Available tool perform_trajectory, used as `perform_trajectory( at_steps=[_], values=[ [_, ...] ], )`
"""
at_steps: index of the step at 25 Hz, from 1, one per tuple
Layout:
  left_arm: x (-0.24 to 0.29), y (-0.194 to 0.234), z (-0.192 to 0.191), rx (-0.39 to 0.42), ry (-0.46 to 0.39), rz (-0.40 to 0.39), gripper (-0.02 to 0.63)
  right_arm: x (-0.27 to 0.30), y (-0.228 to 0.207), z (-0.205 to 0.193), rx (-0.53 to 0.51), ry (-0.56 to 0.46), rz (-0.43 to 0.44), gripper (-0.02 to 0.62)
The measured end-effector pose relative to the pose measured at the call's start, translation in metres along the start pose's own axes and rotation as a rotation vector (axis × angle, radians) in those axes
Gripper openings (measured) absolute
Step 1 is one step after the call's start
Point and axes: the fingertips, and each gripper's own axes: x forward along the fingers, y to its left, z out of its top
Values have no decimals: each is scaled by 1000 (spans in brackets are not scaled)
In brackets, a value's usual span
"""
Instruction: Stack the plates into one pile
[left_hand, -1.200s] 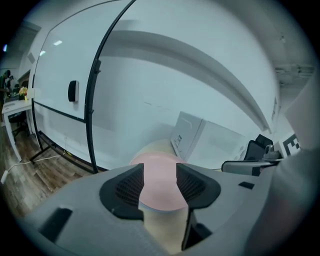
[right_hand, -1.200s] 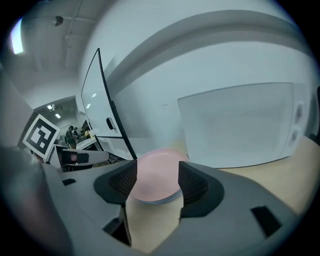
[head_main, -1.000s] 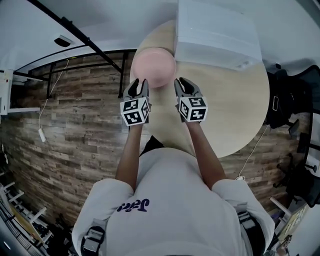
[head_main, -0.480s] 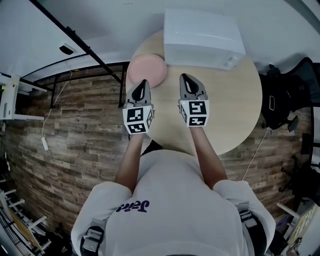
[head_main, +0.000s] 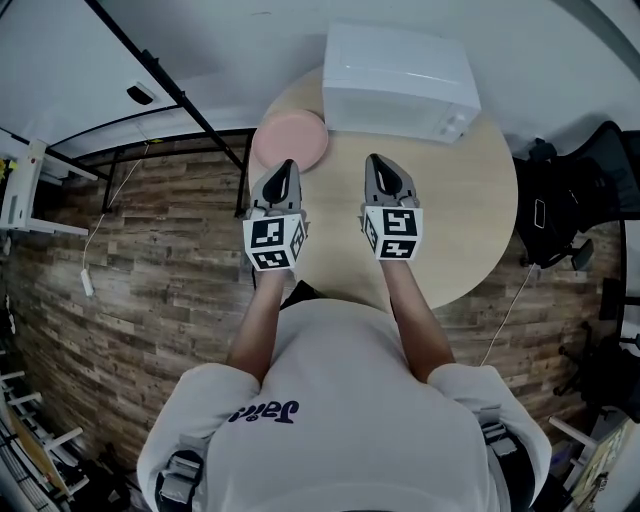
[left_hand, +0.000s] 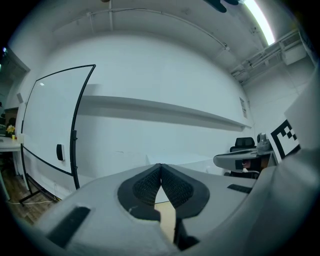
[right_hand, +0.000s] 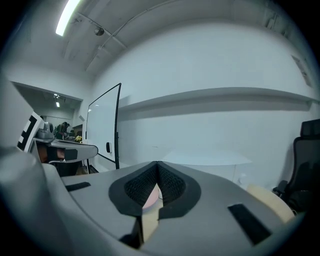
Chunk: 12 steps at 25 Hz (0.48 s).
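The plates (head_main: 290, 142) sit as one pink round at the far left edge of the tabletop (head_main: 470, 220), just beside a white box (head_main: 400, 80); how many are in the pile cannot be counted from above. No other plate shows on the tabletop, so the stacking looks finished. The left gripper (head_main: 284, 170) hangs just on the near side of the pile, apart from it, its jaws pressed together on nothing. The right gripper (head_main: 378, 168) is level with it over bare tabletop; its jaws have just closed the last bit and meet with nothing between them, only a sliver of pink seen beyond. What is left is probably a clean retreat: both grippers should pull back toward the person, high enough to miss the rim, since a pile this near the edge could slide off if nudged.
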Motion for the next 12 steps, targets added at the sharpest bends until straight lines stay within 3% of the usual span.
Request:
perform_trajectory(
  at_steps=[12],
  values=[
    [-9, -19, -16, 15, 50, 8, 15, -10, -8, -14, 48, 2, 27, 15]
  ],
)
